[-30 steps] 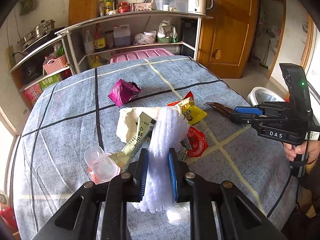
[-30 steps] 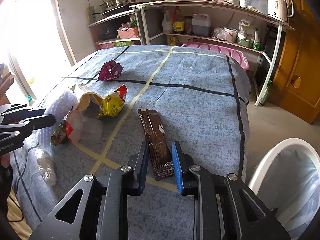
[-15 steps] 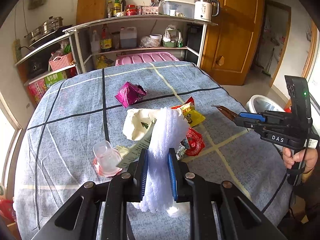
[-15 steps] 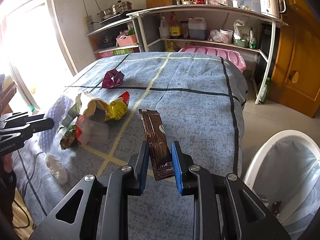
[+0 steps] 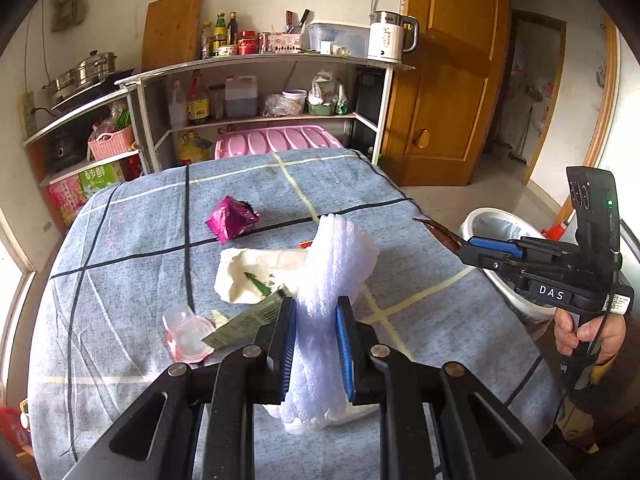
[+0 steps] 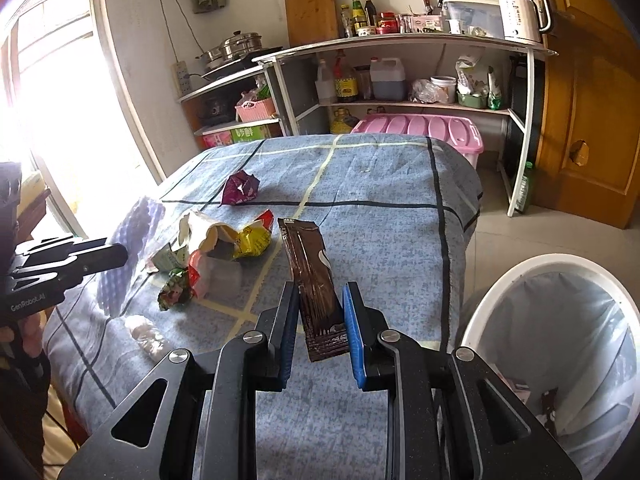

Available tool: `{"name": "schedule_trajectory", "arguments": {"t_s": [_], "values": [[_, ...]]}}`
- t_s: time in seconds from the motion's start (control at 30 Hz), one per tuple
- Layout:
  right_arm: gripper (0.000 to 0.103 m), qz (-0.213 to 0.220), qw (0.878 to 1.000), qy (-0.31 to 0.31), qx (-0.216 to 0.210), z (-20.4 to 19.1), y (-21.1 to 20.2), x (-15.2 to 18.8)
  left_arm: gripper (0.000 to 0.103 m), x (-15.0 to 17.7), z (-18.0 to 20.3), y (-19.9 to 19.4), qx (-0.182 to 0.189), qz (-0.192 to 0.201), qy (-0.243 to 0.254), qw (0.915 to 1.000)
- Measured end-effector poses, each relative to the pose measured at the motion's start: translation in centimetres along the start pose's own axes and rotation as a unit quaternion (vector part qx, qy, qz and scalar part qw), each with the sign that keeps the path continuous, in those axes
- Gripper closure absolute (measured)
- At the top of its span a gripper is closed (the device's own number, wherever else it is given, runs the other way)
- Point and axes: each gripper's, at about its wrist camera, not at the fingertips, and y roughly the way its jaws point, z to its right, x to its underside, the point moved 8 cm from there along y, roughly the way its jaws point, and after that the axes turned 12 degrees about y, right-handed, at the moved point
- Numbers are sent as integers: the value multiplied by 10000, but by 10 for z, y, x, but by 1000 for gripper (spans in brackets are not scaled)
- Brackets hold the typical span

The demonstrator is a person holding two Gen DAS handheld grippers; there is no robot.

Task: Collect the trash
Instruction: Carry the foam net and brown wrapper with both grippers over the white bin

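My left gripper (image 5: 316, 308) is shut on a white foam net sleeve (image 5: 340, 256), held above the blue checked tablecloth (image 5: 120, 280). My right gripper (image 6: 320, 296) is shut on a long brown wrapper (image 6: 308, 256), lifted off the table near its right edge. A white bin (image 6: 500, 276) with a clear liner stands on the floor to its right. On the cloth lie a magenta wrapper (image 5: 232, 220), a torn white paper bag (image 5: 256, 276), a clear plastic cup (image 5: 186, 332), a yellow packet (image 6: 252, 240) and a red wrapper (image 6: 192, 276).
A small clear plastic bag (image 6: 146, 336) lies near the table's front edge. Behind the table stand a metal shelf (image 5: 260, 64) with bottles and a kettle, and a pink lidded box (image 5: 276, 140). A wooden door (image 5: 452, 80) is at the right. A hand (image 5: 580, 328) holds the right gripper.
Both grippers have risen and drawn back from the table with their things still held. The brown wrapper left the cloth and the bin shows more at the right.
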Motion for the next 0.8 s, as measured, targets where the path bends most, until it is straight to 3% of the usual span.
{"name": "schedule_trajectory", "arguments": {"t_s": [0.47, 0.8], "values": [[79, 474, 9984, 278, 161, 25, -60, -4, 83, -31, 62, -1, 472, 274, 187, 9983], [79, 675, 9936, 573, 703, 77, -94, 1, 83, -61, 130, 24, 1071, 365, 360, 9929]]}}
